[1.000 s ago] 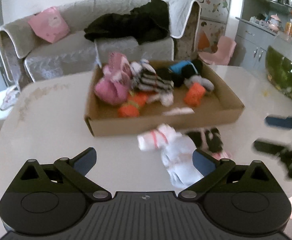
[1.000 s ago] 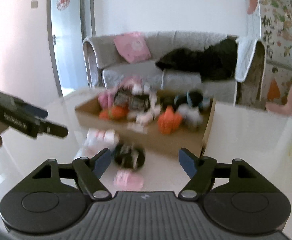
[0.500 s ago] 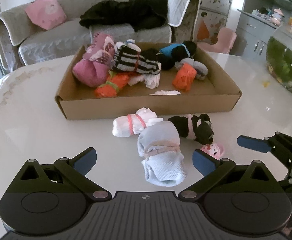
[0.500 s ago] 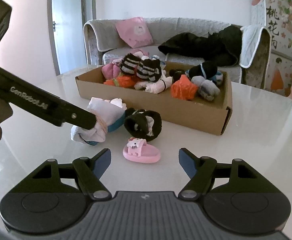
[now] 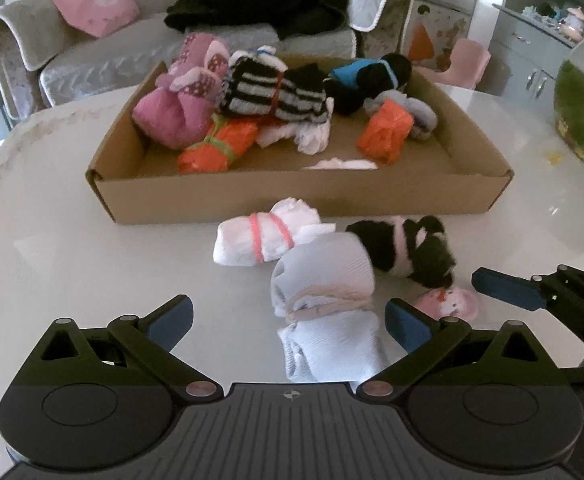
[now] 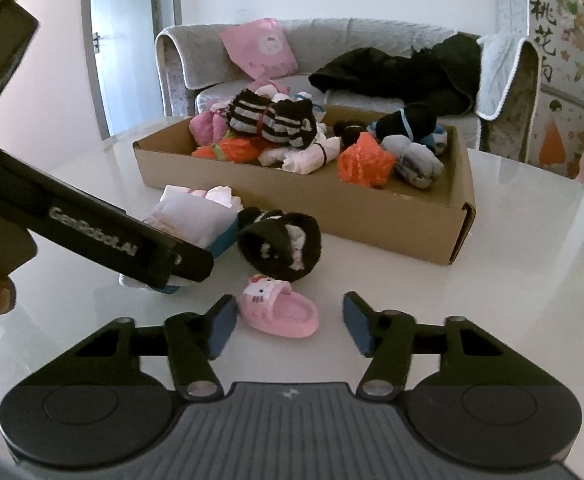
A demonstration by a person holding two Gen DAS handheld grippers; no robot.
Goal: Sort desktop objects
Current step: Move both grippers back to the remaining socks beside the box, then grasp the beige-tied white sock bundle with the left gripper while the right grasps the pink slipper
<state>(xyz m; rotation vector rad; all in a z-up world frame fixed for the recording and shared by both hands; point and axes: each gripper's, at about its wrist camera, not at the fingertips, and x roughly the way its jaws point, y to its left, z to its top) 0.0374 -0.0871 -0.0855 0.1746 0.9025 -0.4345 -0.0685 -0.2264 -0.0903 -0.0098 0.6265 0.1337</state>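
A: Big white table (image 5: pixel 72 264), cardboard box (image 5: pixel 300 196) stuffed with sock bundles. Three more bundles out front – light blue sock roll (image 5: pixel 328 304) straddled by left gripper (image 5: pixel 288 318), jaws wide, touching nothing.

B: Right gripper (image 6: pixel 290 326) just been closing around pink slipper (image 6: pixel 280 312) – near the left pad, not pinched.

A glossy white tabletop (image 5: pixel 72 272) carried a shallow brown cardboard box (image 5: pixel 300 196) heaped with rolled socks. In front of the box lay a white sock bundle tied with pink bands (image 5: pixel 262 236), a pale blue sock roll (image 5: pixel 326 304) touching it, a black-and-pink sock bundle (image 5: pixel 408 248) and a small pink cat-faced slipper (image 6: pixel 278 312).
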